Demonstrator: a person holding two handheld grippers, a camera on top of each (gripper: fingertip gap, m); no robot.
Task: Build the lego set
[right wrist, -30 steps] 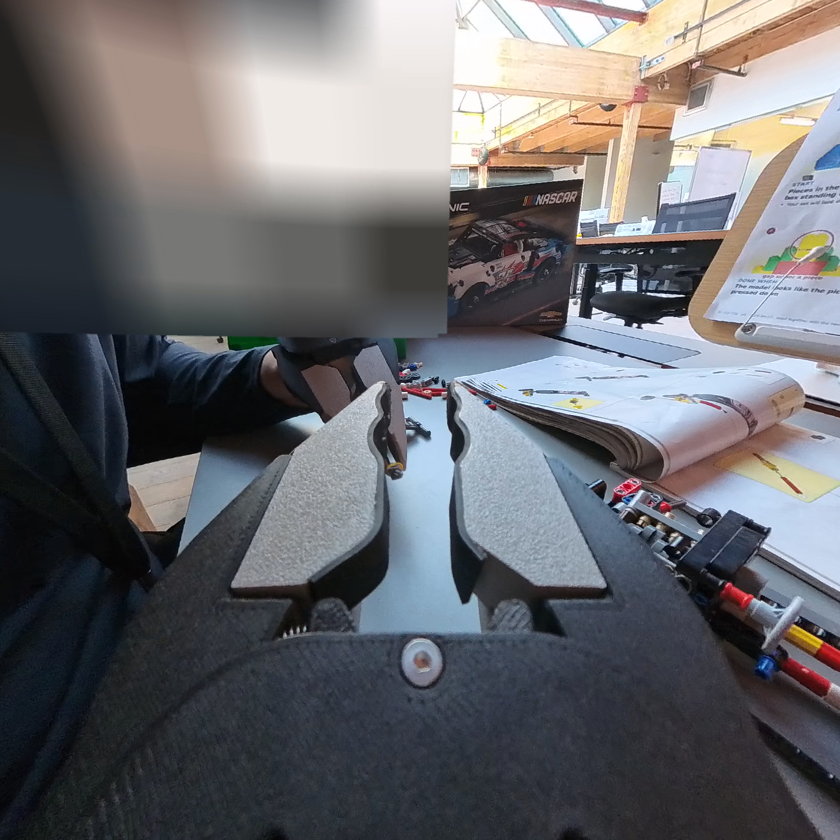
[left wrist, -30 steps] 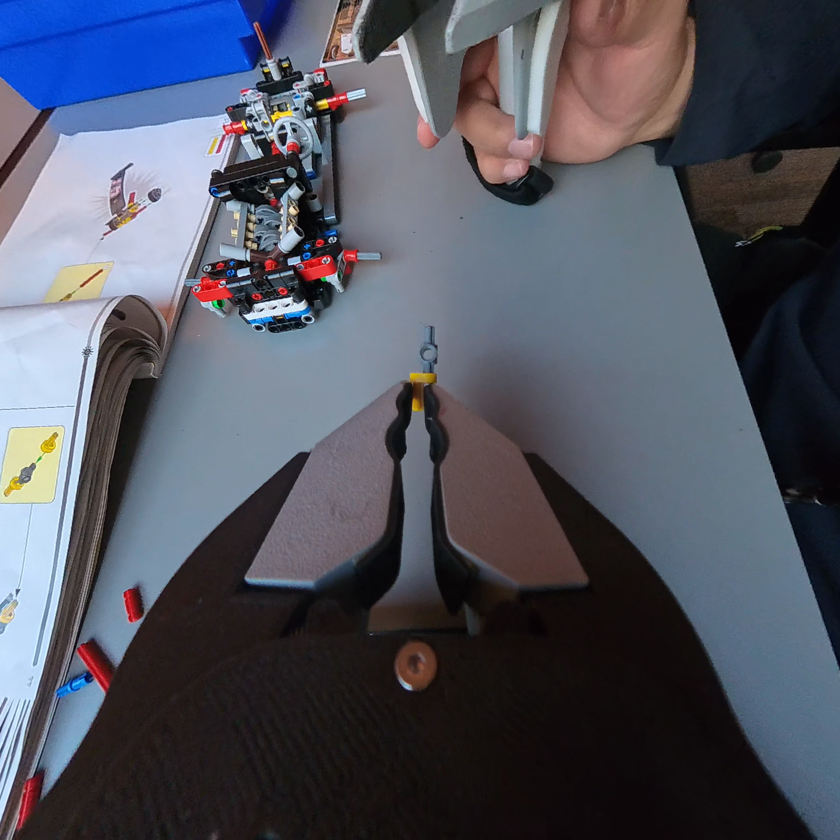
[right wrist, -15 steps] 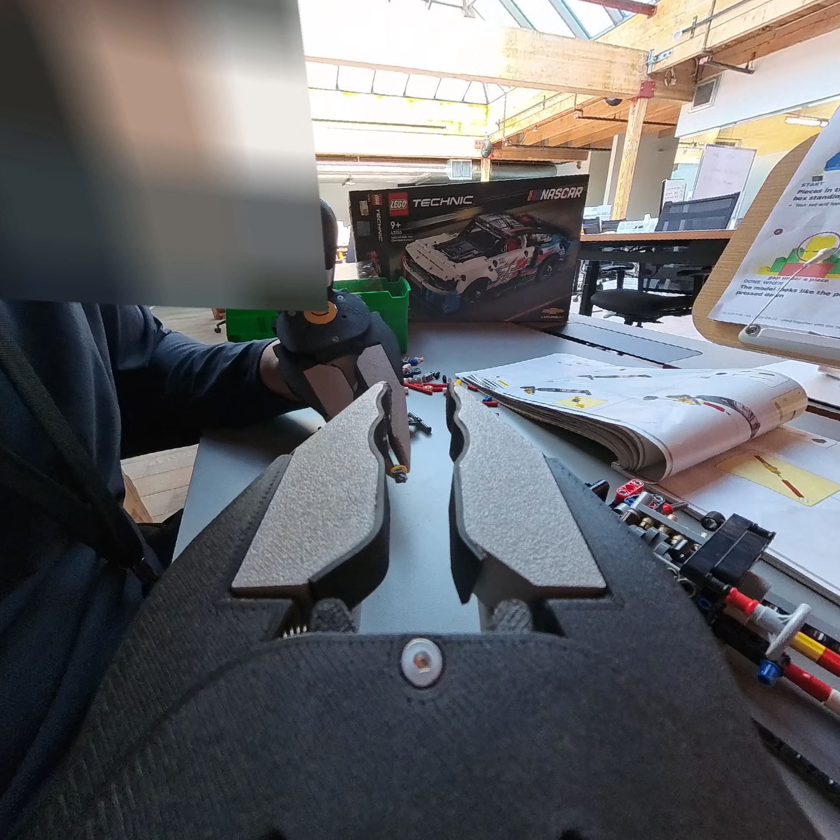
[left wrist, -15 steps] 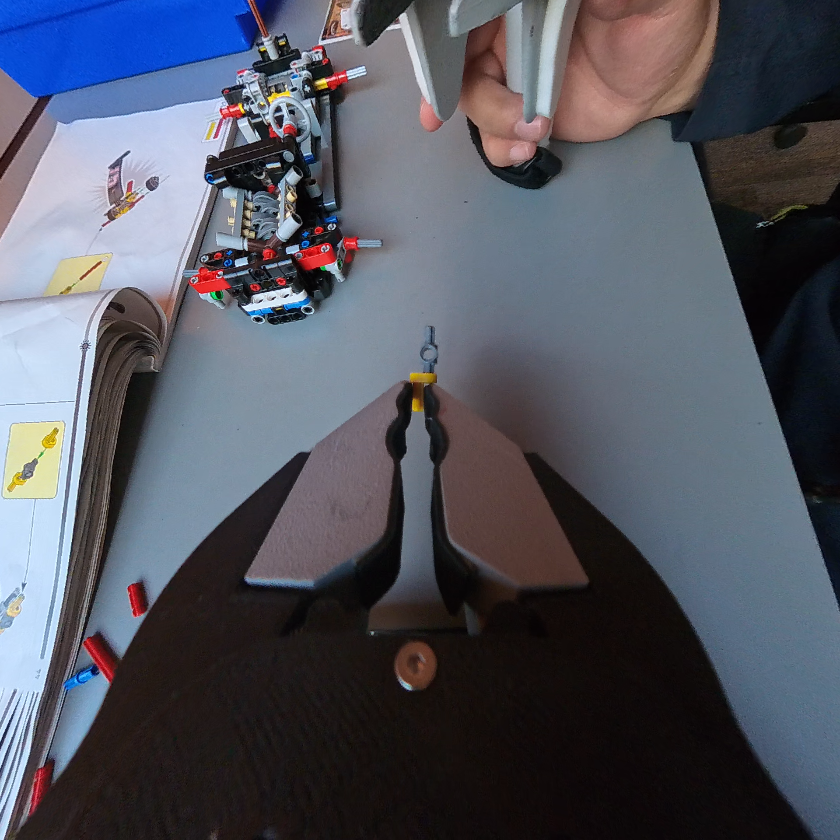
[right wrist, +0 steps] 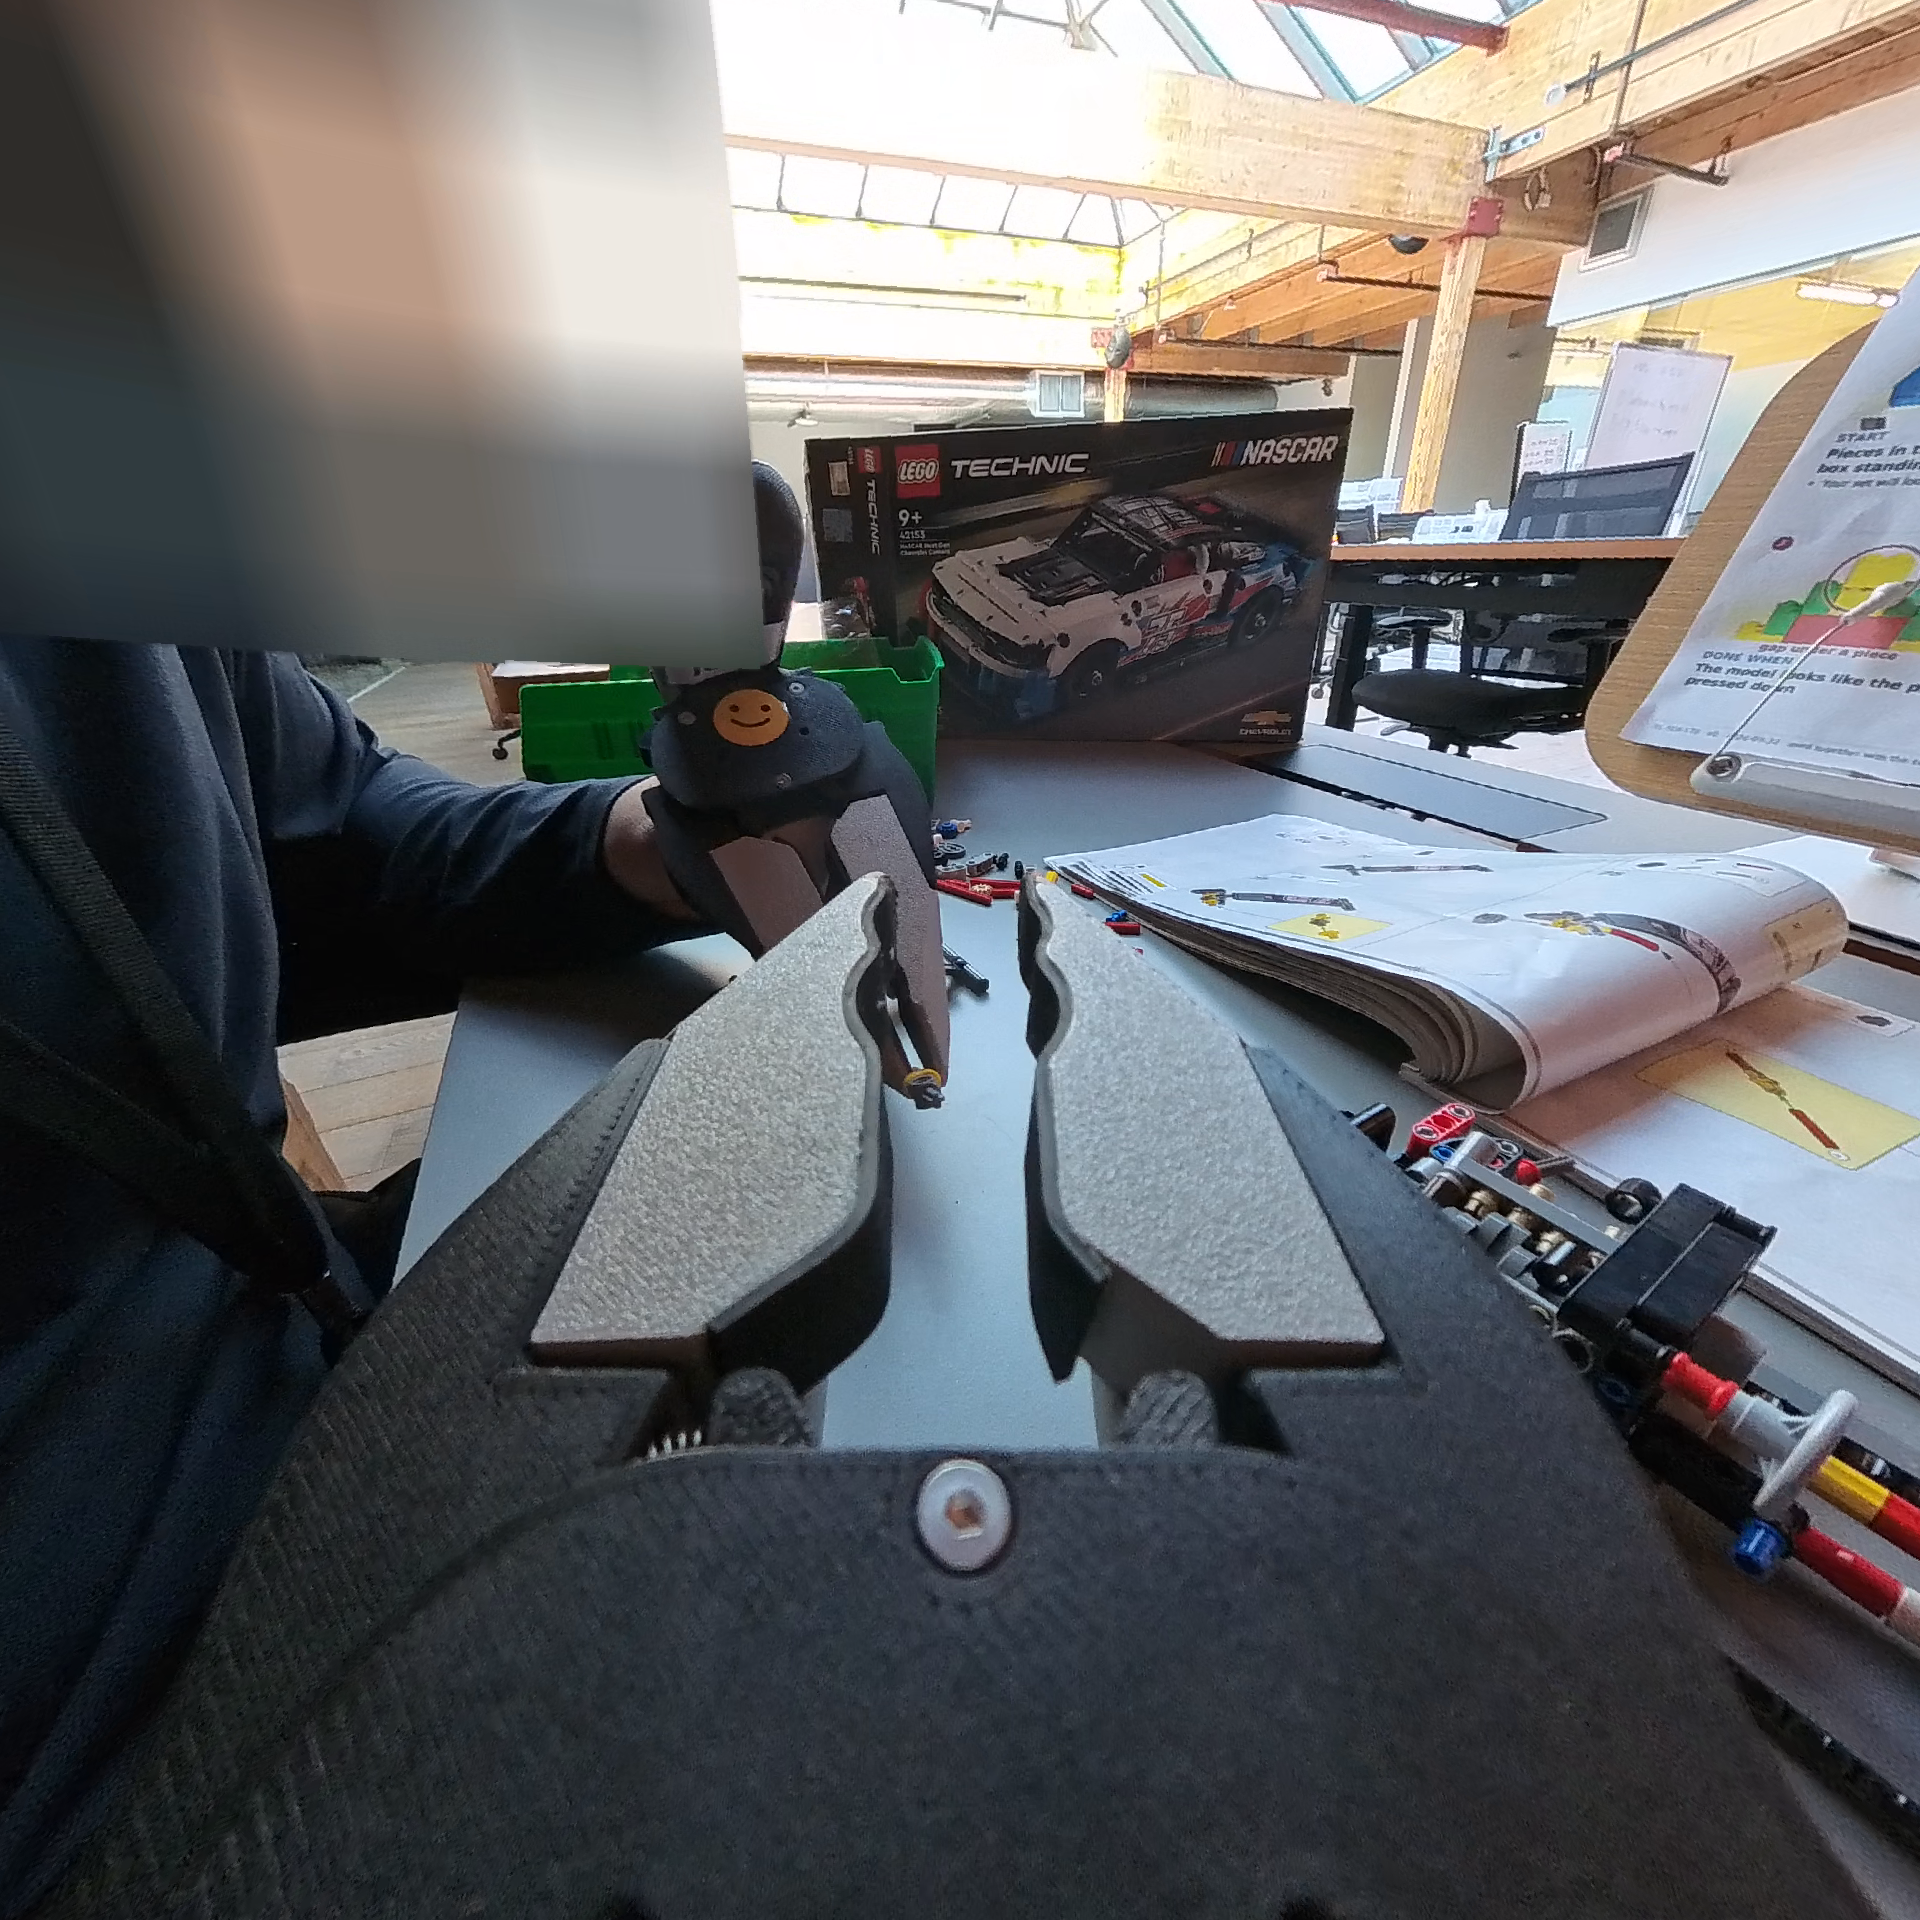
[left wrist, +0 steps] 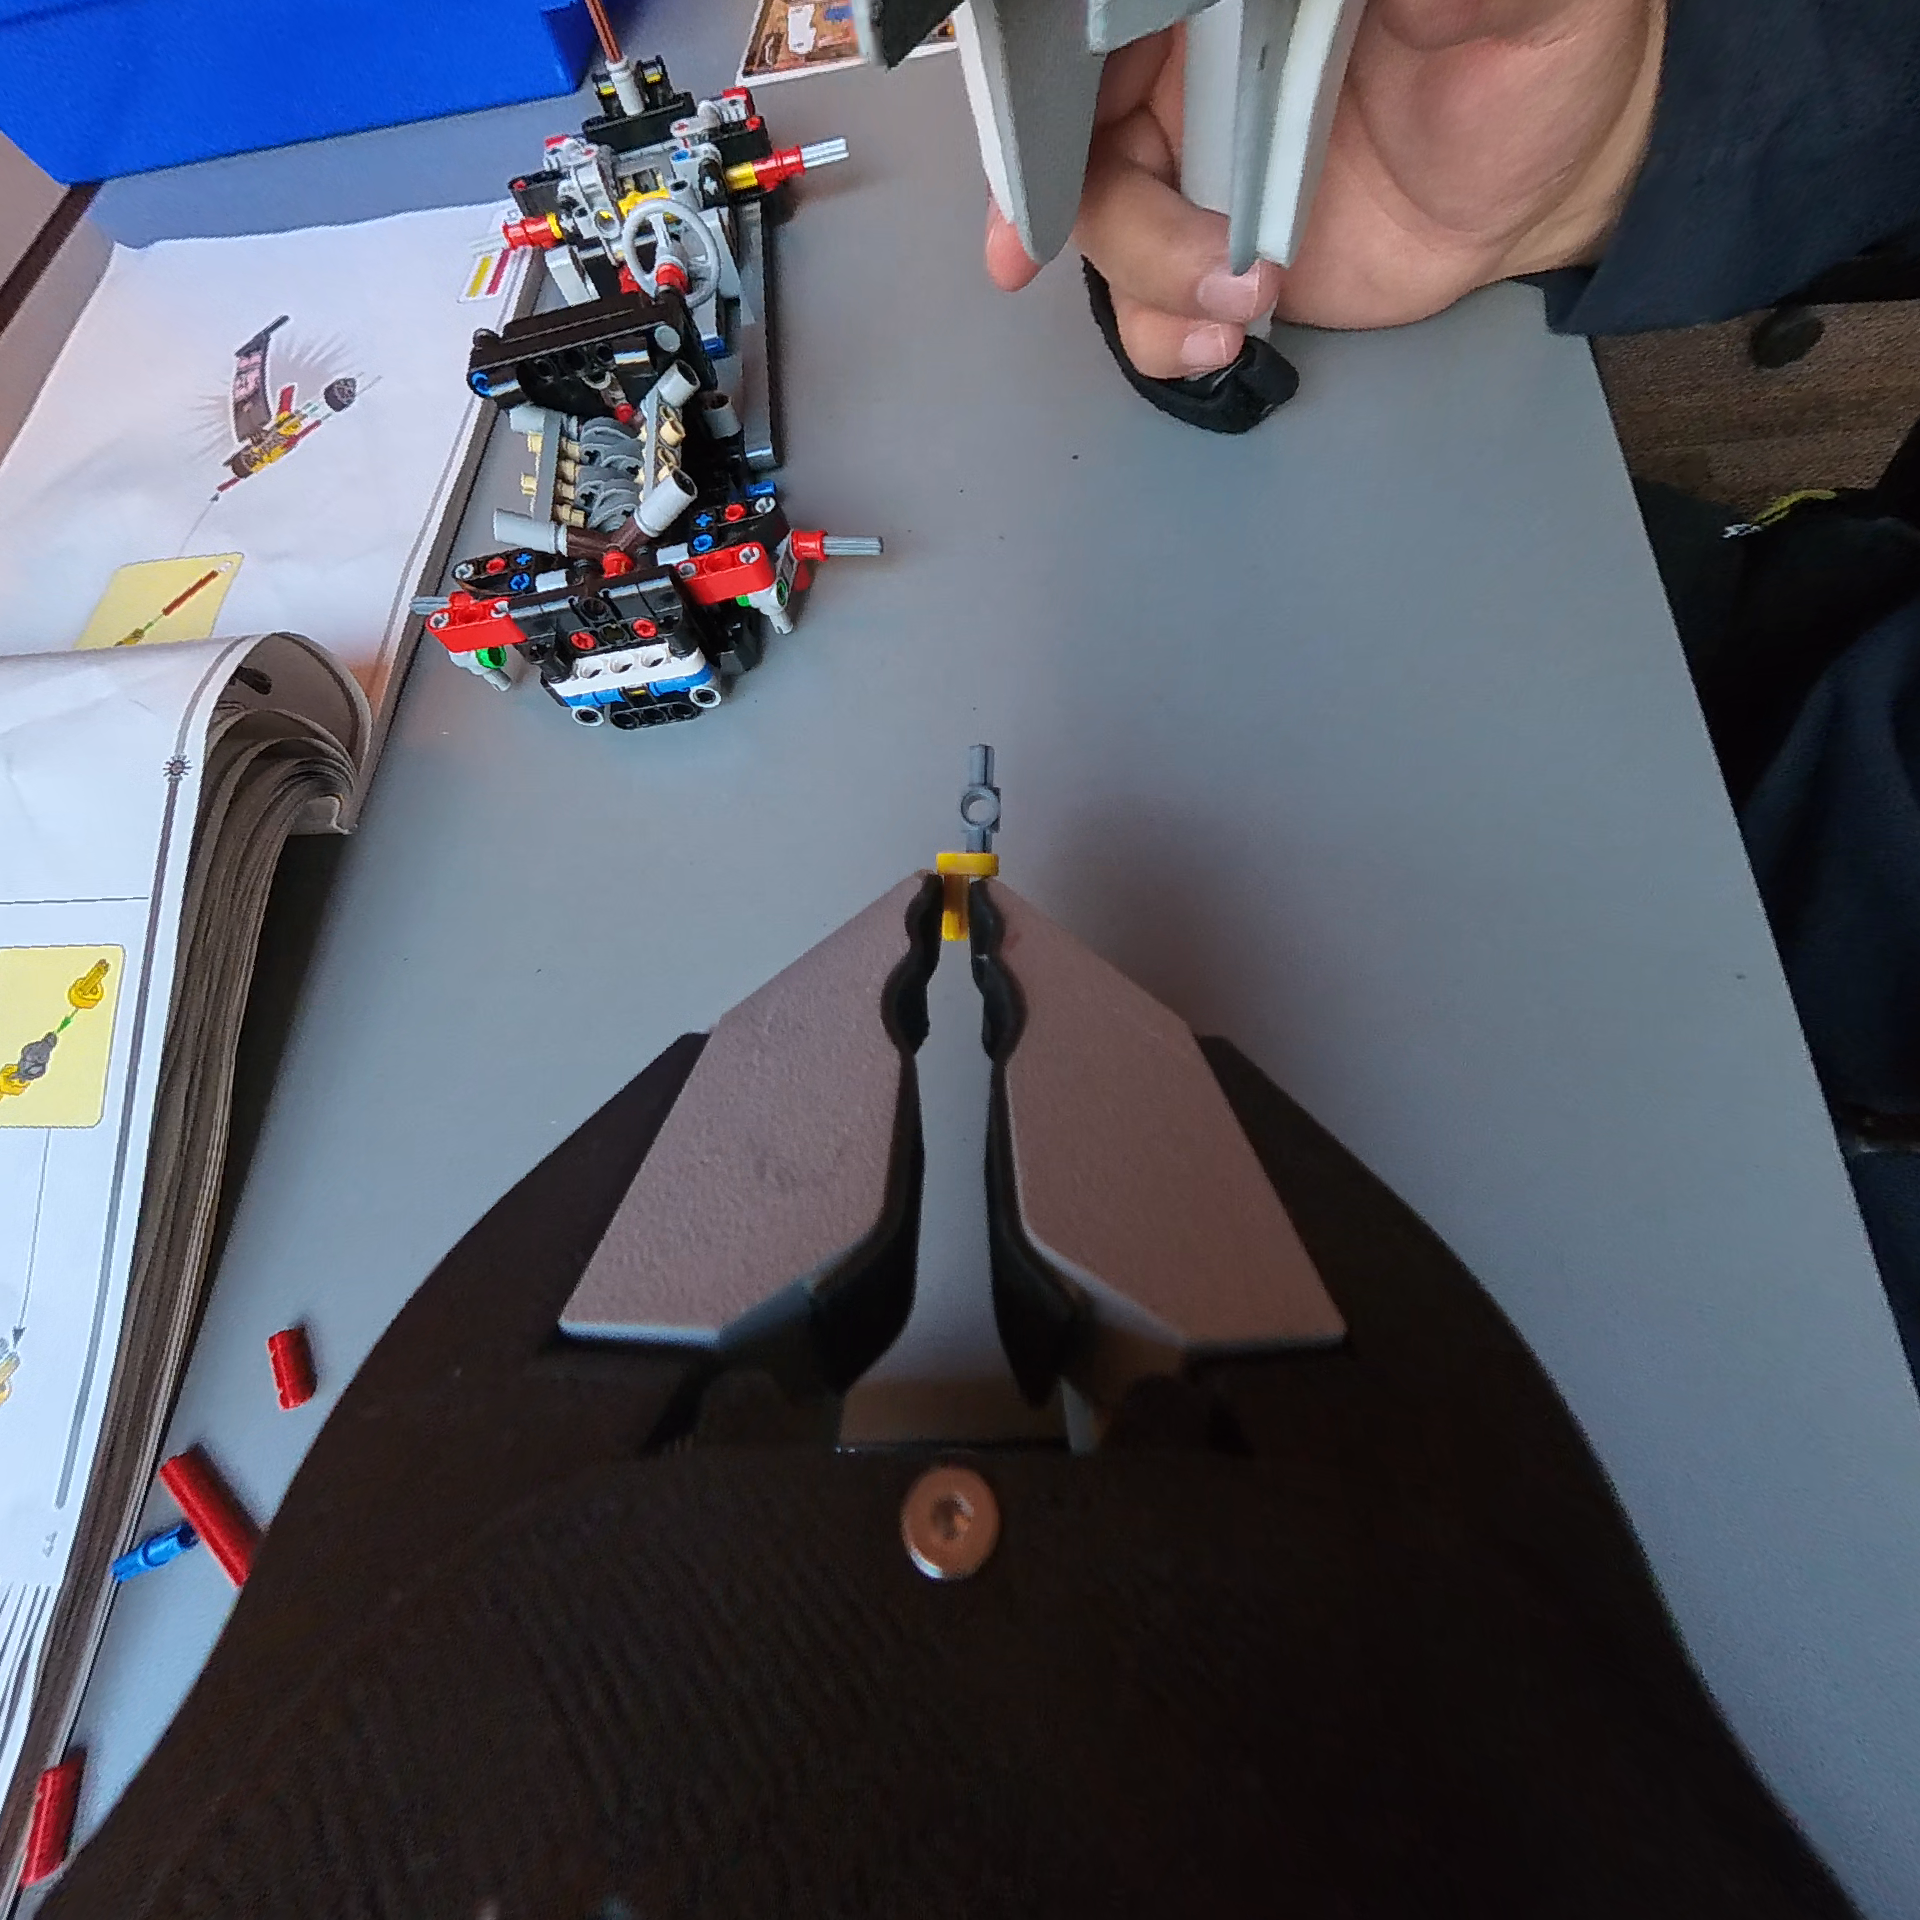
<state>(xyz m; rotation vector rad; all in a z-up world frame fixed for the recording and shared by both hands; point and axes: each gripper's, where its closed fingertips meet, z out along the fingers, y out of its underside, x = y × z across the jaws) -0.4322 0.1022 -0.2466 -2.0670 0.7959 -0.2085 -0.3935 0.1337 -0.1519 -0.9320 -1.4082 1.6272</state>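
Observation:
My left gripper [left wrist: 958,914] is shut on a small yellow piece [left wrist: 961,891] that carries a grey cross-axle connector [left wrist: 980,805] pointing forward, held just above the grey table [left wrist: 1299,779]. The right wrist view also shows this gripper [right wrist: 831,935], with the yellow and grey piece [right wrist: 923,1088] at its tip. My right gripper [right wrist: 954,904] is open with nothing between its fingers, and faces the left gripper. It shows in a hand at the top of the left wrist view [left wrist: 1143,156]. A partly built car chassis [left wrist: 634,468] lies to the left of the held piece.
An open instruction booklet [left wrist: 125,831] lies at the left, also in the right wrist view [right wrist: 1455,956]. Loose red pins [left wrist: 208,1507] lie beside it. A blue box [left wrist: 260,73], a green bin [right wrist: 862,696], the set's carton [right wrist: 1081,571] and a clipboard stand [right wrist: 1766,623] ring the table. There is about 11 cm between the tips of the two grippers.
The left gripper has drawn back slightly from the chassis with the yellow and grey piece still gripped. The right gripper has lifted and tilted a little, staying open.

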